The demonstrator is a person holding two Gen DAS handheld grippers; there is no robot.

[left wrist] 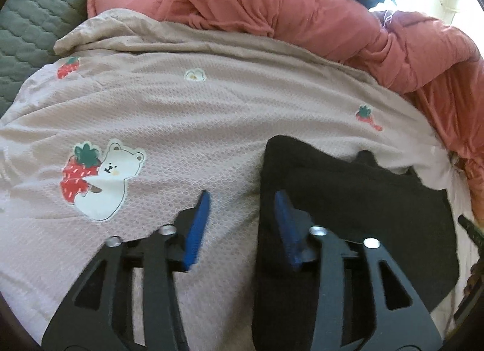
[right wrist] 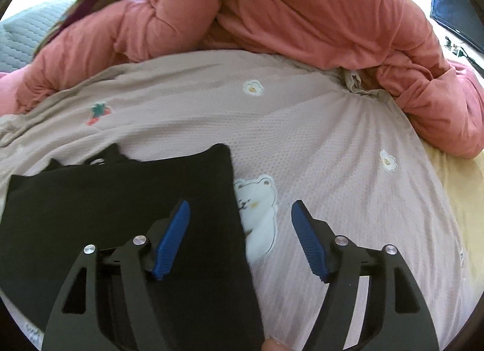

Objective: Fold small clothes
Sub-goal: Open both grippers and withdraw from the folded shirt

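A small black garment (left wrist: 348, 214) lies flat on a pale pink bedspread (left wrist: 196, 115) printed with bears and strawberries. In the left wrist view my left gripper (left wrist: 242, 196) stands open over the garment's left edge, one blue pad above the bedspread, the other above the black cloth. Nothing is pinched between its pads. In the right wrist view the same black garment (right wrist: 121, 199) fills the lower left. My right gripper (right wrist: 240, 207) is open wide astride the garment's right edge, and its pads grip nothing. Whether either gripper touches the cloth is unclear.
A bulky salmon-pink duvet (left wrist: 302, 12) is heaped along the far side of the bed, seen again as the duvet (right wrist: 287, 9) in the right wrist view. A grey quilted pad (left wrist: 36, 18) shows at the far left. A dark screen (right wrist: 456, 18) stands beyond the bed at the right.
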